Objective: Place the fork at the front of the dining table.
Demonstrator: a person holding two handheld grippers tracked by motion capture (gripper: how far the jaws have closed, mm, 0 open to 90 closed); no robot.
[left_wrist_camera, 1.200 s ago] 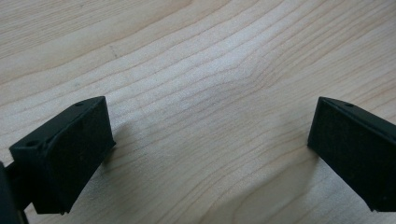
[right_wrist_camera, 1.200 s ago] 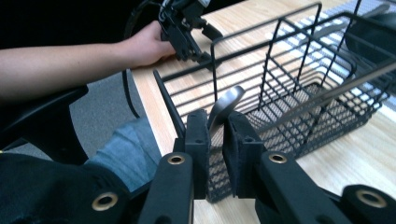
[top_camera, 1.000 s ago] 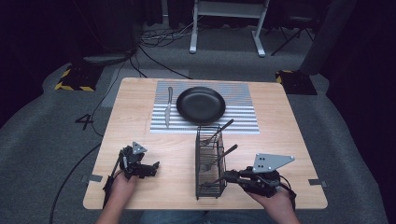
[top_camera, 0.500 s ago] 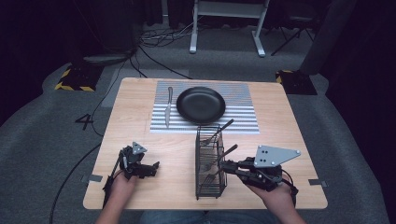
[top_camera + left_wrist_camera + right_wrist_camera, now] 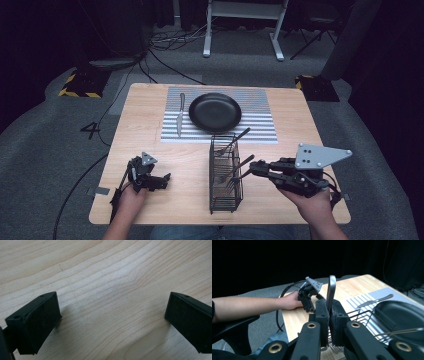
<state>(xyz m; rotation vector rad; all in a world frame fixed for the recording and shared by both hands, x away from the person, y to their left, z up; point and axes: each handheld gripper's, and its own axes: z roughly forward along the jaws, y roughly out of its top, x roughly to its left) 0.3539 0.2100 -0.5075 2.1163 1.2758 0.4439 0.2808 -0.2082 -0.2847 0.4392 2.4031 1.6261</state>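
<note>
A black wire cutlery basket (image 5: 225,192) stands at the front middle of the table and holds several utensils. My right gripper (image 5: 253,171) reaches it from the right, shut on the metal handle (image 5: 331,288) of one utensil; that handle (image 5: 246,162) slants up out of the basket. In the right gripper view the right gripper (image 5: 329,307) has its jaws pressed together around the handle. A second handle (image 5: 239,136) leans out of the basket's far end. My left gripper (image 5: 162,181) rests open on the table at the front left, and in its own view the left gripper (image 5: 112,315) has bare wood between its jaws.
A striped placemat (image 5: 260,127) lies at the back of the table with a black plate (image 5: 215,111) on it and a knife (image 5: 179,115) to the plate's left. The plate (image 5: 402,315) and knife (image 5: 374,301) lie beyond the basket in the right gripper view.
My right gripper has risen and shifted a little to the right beside the basket, with the handle in its jaws. The left gripper has stayed where it was.
</note>
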